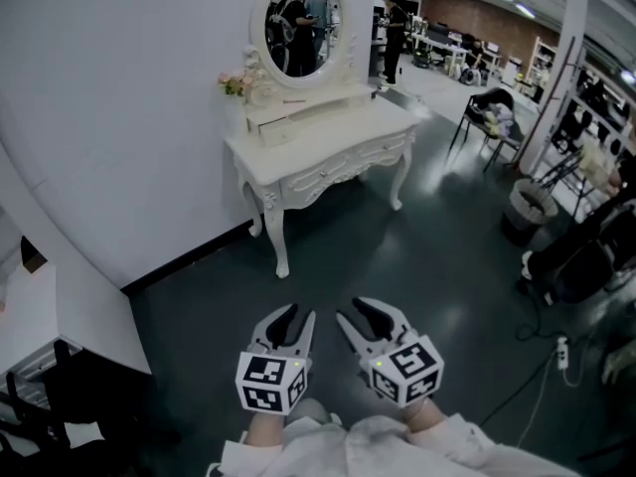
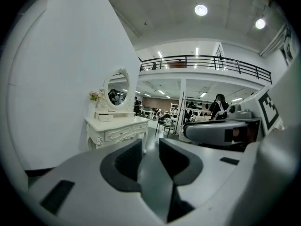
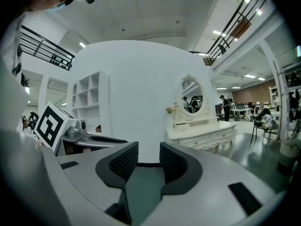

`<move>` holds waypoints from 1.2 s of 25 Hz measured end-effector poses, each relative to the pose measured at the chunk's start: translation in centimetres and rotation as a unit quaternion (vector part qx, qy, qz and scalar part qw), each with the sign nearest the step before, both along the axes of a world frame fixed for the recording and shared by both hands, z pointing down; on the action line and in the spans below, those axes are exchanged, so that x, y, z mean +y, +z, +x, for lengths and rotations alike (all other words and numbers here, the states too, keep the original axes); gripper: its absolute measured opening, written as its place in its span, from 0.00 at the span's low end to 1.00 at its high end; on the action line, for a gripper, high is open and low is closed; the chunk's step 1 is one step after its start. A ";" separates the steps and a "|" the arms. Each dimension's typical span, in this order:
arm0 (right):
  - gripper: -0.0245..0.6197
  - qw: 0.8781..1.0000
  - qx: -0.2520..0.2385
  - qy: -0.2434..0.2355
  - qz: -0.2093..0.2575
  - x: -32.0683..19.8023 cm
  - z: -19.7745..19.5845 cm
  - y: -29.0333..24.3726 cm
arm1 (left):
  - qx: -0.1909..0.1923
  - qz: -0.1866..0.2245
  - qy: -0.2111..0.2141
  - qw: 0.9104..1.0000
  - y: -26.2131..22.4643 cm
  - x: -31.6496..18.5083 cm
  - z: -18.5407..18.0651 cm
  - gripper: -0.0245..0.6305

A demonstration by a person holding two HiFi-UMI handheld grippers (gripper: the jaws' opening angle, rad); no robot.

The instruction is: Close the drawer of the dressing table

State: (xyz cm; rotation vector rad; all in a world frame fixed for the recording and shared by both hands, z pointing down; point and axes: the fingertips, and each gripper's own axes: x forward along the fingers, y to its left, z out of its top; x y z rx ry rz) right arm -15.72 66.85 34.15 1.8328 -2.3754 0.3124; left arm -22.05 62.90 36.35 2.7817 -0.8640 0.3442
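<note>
The white dressing table (image 1: pixel 333 139) stands against the wall ahead, with an oval mirror (image 1: pixel 303 23) and pink flowers (image 1: pixel 235 83) on it. A small drawer (image 1: pixel 270 125) in the box under the mirror juts out a little; it also shows as the small drawer (image 3: pixel 183 125) in the right gripper view. My left gripper (image 1: pixel 295 318) and right gripper (image 1: pixel 360 312) hover side by side over the dark floor, well short of the table. Both are open, with nothing between their jaws. The left gripper view shows the table (image 2: pixel 117 125) beyond the left gripper (image 2: pixel 149 157); the right gripper (image 3: pixel 148 164) points at the wall left of it.
A black chair (image 1: pixel 489 115) with things on it and a round bin (image 1: pixel 527 207) stand to the right. A power strip (image 1: pixel 561 352) and its cables lie on the floor at right. A white cabinet (image 1: pixel 60 311) sits at left. People stand in the far background.
</note>
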 end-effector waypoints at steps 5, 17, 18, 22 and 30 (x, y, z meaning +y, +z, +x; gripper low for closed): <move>0.22 1.000 -0.017 -0.004 -0.015 -0.8 0.7 1.5 | -0.021 -0.014 0.000 1.000 1.3 -0.2 0.4 0.23; 0.22 0.998 -0.044 -0.010 -0.032 -11.0 2.9 3.5 | -0.031 -0.022 0.008 0.999 2.9 -10.1 3.0 0.24; 0.22 0.998 -0.047 -0.011 -0.035 -12.4 3.1 3.5 | -0.030 -0.022 0.008 0.999 2.8 -11.5 3.3 0.24; 0.22 0.999 -0.035 -0.008 -0.031 -18.0 4.2 2.9 | -0.025 -0.021 0.012 0.999 2.2 -17.0 4.5 0.24; 0.22 0.999 -0.032 0.010 -0.021 -27.2 6.3 2.0 | -0.026 -0.009 0.040 0.999 1.3 -26.2 7.3 0.24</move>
